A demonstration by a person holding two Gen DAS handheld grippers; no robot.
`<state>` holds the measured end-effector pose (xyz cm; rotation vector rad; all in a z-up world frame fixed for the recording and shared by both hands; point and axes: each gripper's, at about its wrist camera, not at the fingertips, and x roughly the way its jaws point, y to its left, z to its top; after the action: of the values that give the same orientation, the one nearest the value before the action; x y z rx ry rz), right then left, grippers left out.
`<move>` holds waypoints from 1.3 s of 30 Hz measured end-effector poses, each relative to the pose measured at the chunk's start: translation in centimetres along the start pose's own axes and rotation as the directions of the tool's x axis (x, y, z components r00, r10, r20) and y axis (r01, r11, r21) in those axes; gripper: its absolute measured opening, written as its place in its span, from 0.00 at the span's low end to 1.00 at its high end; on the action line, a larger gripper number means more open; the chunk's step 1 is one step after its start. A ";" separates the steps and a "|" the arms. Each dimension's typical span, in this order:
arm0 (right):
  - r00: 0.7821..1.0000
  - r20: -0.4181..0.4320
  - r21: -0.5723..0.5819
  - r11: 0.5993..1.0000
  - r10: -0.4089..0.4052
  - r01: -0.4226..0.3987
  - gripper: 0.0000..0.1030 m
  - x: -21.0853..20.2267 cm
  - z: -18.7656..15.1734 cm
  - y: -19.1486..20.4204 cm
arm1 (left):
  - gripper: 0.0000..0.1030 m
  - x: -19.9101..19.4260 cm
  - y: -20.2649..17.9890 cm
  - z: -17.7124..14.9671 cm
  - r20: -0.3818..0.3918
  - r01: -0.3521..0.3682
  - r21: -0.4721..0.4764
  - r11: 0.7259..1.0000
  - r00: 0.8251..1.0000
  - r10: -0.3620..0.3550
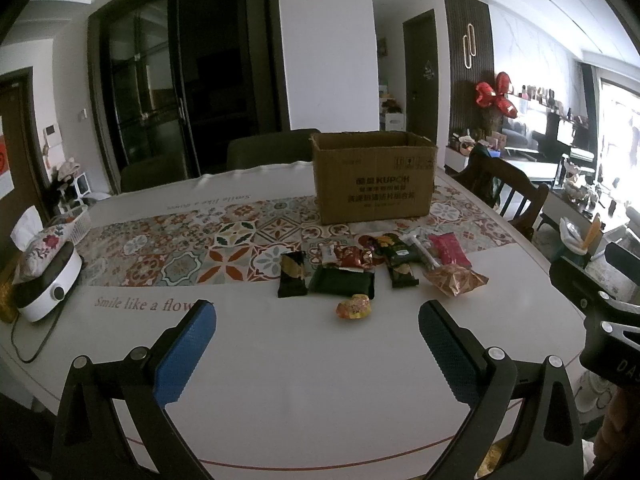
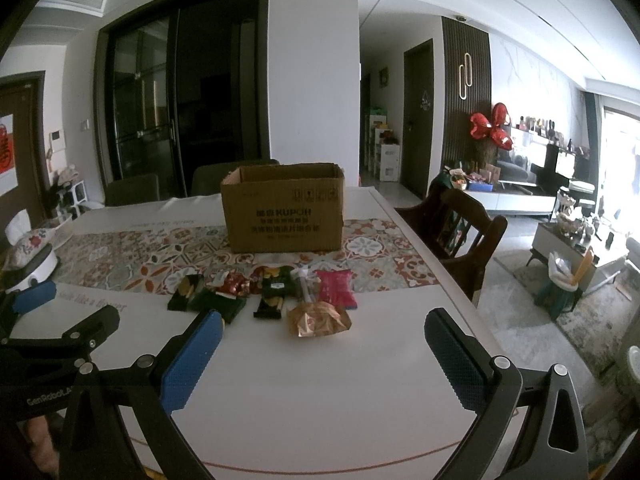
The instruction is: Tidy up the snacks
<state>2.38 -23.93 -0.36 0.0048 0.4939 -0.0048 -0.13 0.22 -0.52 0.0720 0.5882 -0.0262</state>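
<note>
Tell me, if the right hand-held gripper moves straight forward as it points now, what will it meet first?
Probably the crinkled orange-brown snack bag, the packet nearest the open right hand-held gripper. Only bare table lies before it. Depth is hard to judge, so it may pass just above.

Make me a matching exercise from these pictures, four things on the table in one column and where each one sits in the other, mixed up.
Things
1. cardboard box
2. white appliance
3. small yellow packet
4. pink packet

Places
A. alone, nearest the left gripper, in front of the snack pile
B. far left edge of the table, with a floral tissue pouch on top
C. right end of the snack pile
D. behind the snacks, on the patterned runner, top open

Pairs: 1-D, 2-B, 3-A, 4-C
</note>
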 end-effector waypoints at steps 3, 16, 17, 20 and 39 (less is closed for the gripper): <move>1.000 -0.002 0.001 1.000 0.001 -0.001 0.99 0.0 -0.1 0.0 | 1.00 0.1 0.0 -0.1 -0.004 0.001 0.001 1.000 1.000 -0.001; 0.998 -0.062 -0.003 1.000 0.029 -0.030 0.99 2.9 0.4 -0.4 | 1.00 3.0 -1.2 1.4 -0.065 0.027 0.012 1.000 0.998 -0.026; 0.997 -0.065 -0.004 0.999 0.032 -0.032 0.99 3.1 0.3 -0.3 | 1.00 3.5 -1.4 1.6 -0.069 0.030 0.019 0.999 0.997 -0.029; 0.995 -0.089 -0.003 0.999 0.050 -0.051 0.99 4.5 0.1 -0.4 | 1.00 4.5 -1.7 1.7 -0.080 0.044 0.036 0.998 0.996 -0.041; 0.979 -0.193 -0.004 0.998 0.066 -0.068 0.99 14.3 -0.1 -0.9 | 0.77 14.8 -3.2 1.4 -0.292 0.141 0.037 0.989 0.948 -0.124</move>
<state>14.95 -24.84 -7.20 0.0121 0.6875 0.0652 12.80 -3.13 -7.81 0.0924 0.8850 -0.1654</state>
